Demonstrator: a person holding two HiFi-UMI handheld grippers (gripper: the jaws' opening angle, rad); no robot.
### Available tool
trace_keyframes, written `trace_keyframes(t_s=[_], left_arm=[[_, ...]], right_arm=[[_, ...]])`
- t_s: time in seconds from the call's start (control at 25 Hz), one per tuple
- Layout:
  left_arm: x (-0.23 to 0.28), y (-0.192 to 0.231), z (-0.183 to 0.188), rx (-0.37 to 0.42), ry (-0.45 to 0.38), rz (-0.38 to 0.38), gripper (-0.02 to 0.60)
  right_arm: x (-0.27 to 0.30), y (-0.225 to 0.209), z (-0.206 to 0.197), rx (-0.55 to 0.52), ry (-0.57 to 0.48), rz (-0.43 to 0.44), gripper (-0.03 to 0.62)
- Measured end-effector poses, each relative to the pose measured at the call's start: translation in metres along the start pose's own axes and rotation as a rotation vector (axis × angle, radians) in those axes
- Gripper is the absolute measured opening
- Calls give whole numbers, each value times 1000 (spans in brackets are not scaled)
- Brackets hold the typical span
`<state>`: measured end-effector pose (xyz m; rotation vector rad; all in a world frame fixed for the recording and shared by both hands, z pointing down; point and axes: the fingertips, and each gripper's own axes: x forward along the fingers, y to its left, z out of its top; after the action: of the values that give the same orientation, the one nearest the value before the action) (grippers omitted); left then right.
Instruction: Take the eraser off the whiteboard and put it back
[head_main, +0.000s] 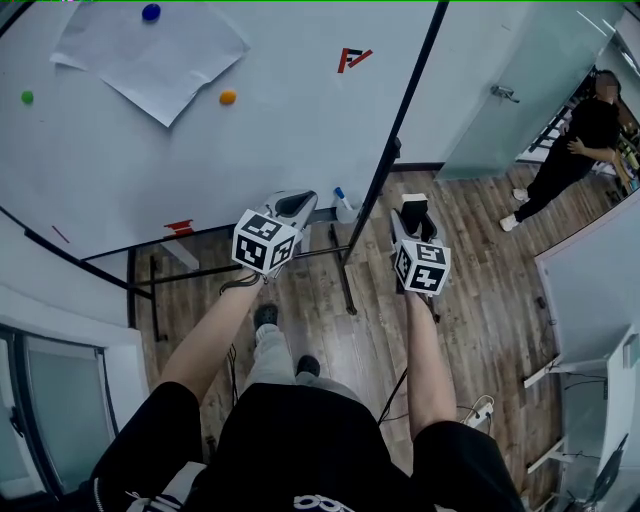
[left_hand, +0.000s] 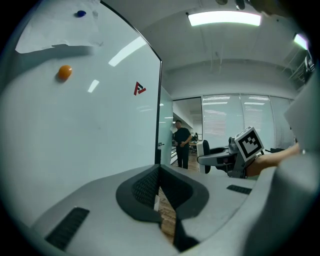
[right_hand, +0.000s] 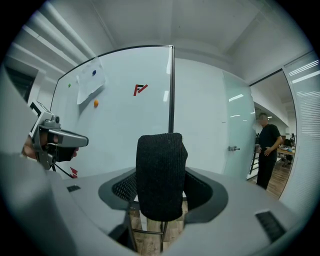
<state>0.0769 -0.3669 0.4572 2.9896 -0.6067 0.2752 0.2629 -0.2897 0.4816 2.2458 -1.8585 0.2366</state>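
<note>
My right gripper is shut on the eraser, a black felt block that stands upright between the jaws; the eraser hangs off the board, just right of its black frame post. The whiteboard fills the upper left of the head view. At the board's lower edge my left gripper is shut with nothing in it. Each gripper shows in the other's view: the right gripper and the left gripper.
A paper sheet hangs on the board under a blue magnet, with green and orange magnets and a red logo. A marker sits at the board's foot. A person stands by the glass door.
</note>
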Motion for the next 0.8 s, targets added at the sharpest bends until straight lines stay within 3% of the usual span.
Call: trace_keyframes(t_s=[0.8], left_arm=[[14,67,38,4,-60,93,21]], right_arm=[[94,33,81,-53,-86,94,273]])
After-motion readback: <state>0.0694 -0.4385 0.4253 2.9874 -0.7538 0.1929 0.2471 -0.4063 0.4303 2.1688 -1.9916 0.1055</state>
